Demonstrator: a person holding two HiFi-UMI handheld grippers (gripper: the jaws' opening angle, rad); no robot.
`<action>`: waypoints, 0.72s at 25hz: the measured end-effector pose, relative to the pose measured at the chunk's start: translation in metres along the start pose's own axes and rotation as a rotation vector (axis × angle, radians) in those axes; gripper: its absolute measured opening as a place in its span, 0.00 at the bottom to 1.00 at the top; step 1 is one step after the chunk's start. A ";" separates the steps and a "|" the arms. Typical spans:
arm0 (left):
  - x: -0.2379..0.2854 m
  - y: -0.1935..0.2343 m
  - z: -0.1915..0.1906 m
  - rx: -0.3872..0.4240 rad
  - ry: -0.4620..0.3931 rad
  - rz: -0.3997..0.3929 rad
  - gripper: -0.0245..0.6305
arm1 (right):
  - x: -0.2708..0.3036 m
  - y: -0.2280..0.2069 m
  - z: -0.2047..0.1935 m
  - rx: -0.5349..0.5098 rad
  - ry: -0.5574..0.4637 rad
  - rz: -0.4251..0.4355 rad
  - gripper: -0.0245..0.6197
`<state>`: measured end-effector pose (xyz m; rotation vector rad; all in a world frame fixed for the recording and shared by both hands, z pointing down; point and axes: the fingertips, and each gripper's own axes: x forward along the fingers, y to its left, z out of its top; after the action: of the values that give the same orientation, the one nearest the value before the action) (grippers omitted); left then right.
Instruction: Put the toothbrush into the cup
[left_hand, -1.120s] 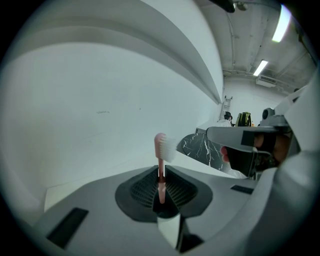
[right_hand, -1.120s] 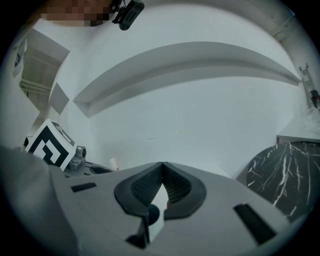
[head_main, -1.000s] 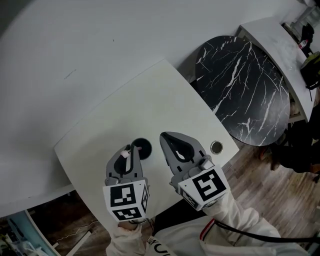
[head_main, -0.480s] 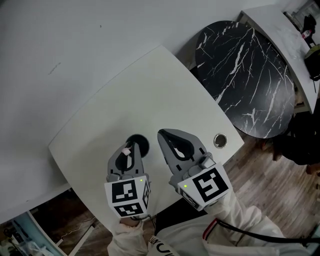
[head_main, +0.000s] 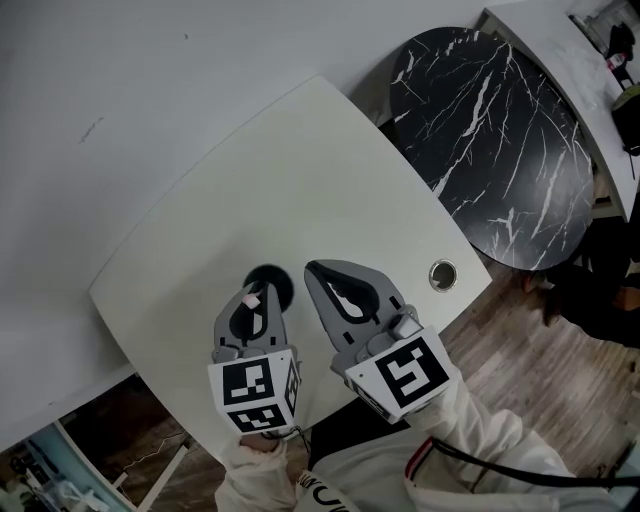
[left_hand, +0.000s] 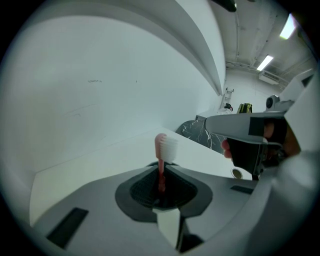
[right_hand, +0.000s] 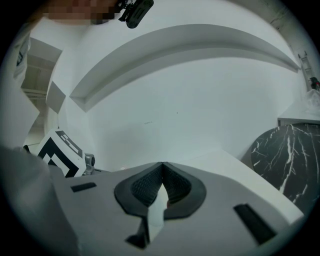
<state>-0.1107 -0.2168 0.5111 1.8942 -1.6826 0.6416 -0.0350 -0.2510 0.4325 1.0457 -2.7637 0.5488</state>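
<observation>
My left gripper (head_main: 251, 300) is shut on the stem of a pink toothbrush (left_hand: 165, 146), whose white-bristled head stands upright above the jaws. In the head view the toothbrush head (head_main: 248, 297) sits just at the near left of a dark round cup (head_main: 270, 284) on the white table (head_main: 200, 240). Whether brush and cup touch I cannot tell. The right gripper (head_main: 316, 270) hovers to the right of the cup, shut, with nothing between its black pads (right_hand: 150, 187). From the left gripper view, the right gripper (left_hand: 250, 132) shows at the right.
A small metal-rimmed hole (head_main: 441, 273) lies near the table's right corner. A black marble round table (head_main: 500, 130) stands beyond that corner, with wooden floor (head_main: 520, 360) below. A white wall rises behind the table. The left gripper's marker cube (right_hand: 60, 152) shows in the right gripper view.
Both grippers have sunk a little towards the table. The left one still grips the toothbrush beside the cup; the right one stays shut.
</observation>
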 end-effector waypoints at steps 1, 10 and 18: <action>0.001 0.000 -0.001 -0.002 0.002 -0.001 0.11 | 0.000 0.000 -0.002 0.002 0.003 0.000 0.04; 0.005 -0.001 -0.004 0.047 0.022 0.010 0.12 | 0.001 0.002 -0.011 0.025 0.021 0.003 0.04; 0.006 -0.001 -0.003 0.070 0.028 0.014 0.12 | 0.000 -0.003 -0.015 0.018 0.023 -0.018 0.04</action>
<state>-0.1088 -0.2190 0.5173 1.9145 -1.6771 0.7379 -0.0330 -0.2476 0.4469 1.0601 -2.7318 0.5811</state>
